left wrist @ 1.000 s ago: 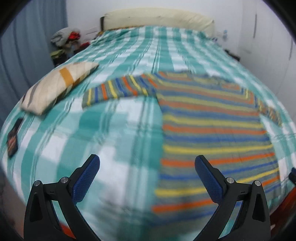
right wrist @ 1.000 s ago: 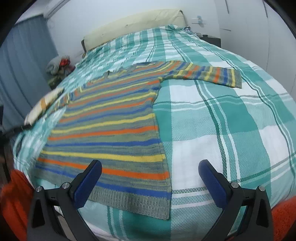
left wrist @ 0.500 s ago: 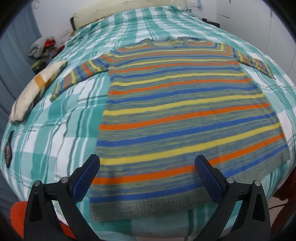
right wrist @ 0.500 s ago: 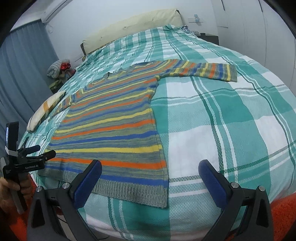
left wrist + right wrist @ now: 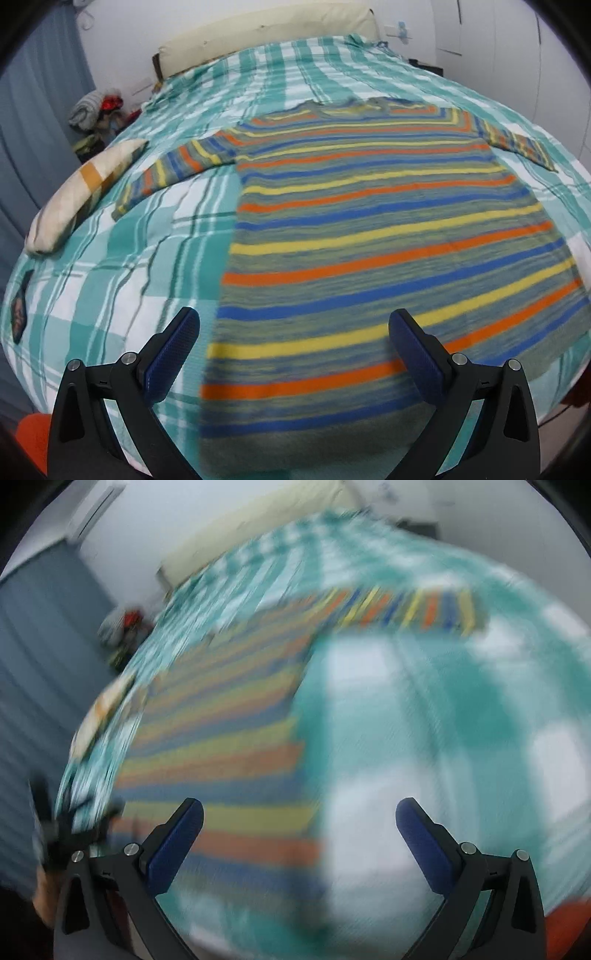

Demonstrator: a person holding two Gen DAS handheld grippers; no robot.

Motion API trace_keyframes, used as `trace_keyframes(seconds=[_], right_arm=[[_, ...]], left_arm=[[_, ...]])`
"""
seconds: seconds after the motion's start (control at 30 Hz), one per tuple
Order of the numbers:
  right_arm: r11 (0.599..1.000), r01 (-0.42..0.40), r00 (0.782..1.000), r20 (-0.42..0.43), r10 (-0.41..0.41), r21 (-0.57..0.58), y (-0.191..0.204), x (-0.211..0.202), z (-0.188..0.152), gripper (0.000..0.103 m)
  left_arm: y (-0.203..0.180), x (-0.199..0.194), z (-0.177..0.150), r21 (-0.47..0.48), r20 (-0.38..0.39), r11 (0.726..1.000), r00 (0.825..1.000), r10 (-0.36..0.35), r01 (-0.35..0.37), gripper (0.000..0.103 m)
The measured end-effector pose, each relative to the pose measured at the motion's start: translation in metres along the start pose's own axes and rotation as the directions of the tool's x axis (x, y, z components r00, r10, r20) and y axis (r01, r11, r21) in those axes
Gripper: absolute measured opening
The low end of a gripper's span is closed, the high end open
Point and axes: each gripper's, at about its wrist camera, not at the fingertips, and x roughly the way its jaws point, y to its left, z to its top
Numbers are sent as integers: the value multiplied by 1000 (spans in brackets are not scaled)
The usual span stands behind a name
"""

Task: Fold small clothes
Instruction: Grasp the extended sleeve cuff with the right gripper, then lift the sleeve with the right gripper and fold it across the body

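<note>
A striped sweater in orange, yellow, blue and grey lies flat on the bed with both sleeves spread out. My left gripper is open and empty, above the sweater's hem near its left corner. My right gripper is open and empty, above the sweater's right side edge; this view is heavily blurred. The sweater fills the left half of the right wrist view, its right sleeve stretched out at the top. The left gripper shows as a dark blur at the left edge.
The bed has a teal and white checked cover and a cream headboard. A striped pillow lies at the left edge. A pile of clothes sits beyond the bed. A dark patch lies near the left corner.
My left gripper has come lower and closer over the hem, shifted toward the sweater's left side. My right gripper is moving fast, so its view has blurred.
</note>
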Motion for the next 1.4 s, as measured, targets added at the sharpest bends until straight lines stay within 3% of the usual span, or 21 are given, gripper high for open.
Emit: trace_keyframes(seconds=[0.13,0.23,0.3,0.4,0.47,0.6,0.63,0.7,0.8,0.93,1.07,1.27,1.4], right_arm=[[990,25,996,87,-37,140,-78,-2,90,102],[943,0,999,50,-18,332,-152,28,132,94],[906,5,999,27,-19,424,-180,45,140,74],[861,10,1000,16,-21,509,-206,66,148,73],[869,54,997,22,-74,492,-210,76,155,73],[876,69,998,-24,-66,477,-216,103,159,67],[881,84,996,-26,-81,466,-216,106,158,61],[882,127,992,-42,-122,453,-222,108,159,4],[867,65,998,-15,-66,495,-228,98,162,2],[926,-33,995,99,-5,376,-186,61,194,2],[967,-152,984,122,129,202,-100,41,236,2],[953,-302,953,23,302,-4,61,72,271,2],[931,-353,935,-75,347,-96,148,125,261,2]], left_arm=[[17,4,0,-101,-8,991,996,-89,88,102],[22,4,0,-152,8,976,987,-158,158,102],[20,5,-1,-146,6,977,987,-159,158,102],[13,9,-5,-102,-18,985,990,-139,137,102],[7,14,-8,-79,-41,988,990,-134,131,102],[-1,19,-12,-47,-68,992,990,-122,119,102],[-3,20,-13,-40,-71,992,990,-121,118,102],[-6,20,-13,-28,-70,993,991,-118,116,102],[-7,17,-13,-19,-61,993,991,-119,118,102],[-4,14,-11,-39,-49,989,988,-145,143,102],[0,10,-5,-55,-33,983,984,-175,173,102],[10,7,-1,-96,-23,978,982,-190,187,102],[18,8,0,-134,-25,969,977,-212,207,102]])
